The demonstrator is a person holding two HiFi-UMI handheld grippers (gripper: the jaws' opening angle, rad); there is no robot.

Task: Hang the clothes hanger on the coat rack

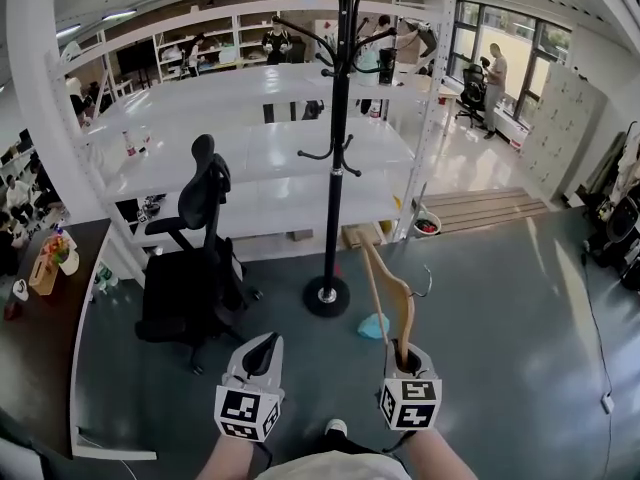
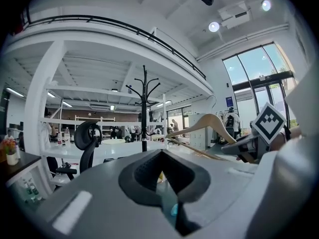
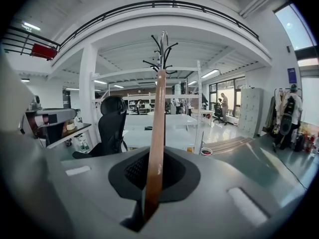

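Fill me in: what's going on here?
A person stands a few steps from the coat rack, with tongs in each hand. The right tongs are shut on a wooden hanger, held upright with its hook end up. The left tongs are shut and empty. The rack stands on the floor ahead, beside an office chair. The hanger is not yet on the rack.

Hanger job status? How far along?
Done: the brown wooden clothes hanger is picked up, clamped in the right hand-held gripper. In hand: it is held upright short of the black metal coat rack, not touching it. Remaining: hooking it onto a rack arm. The left hand-held gripper is shut, empty.
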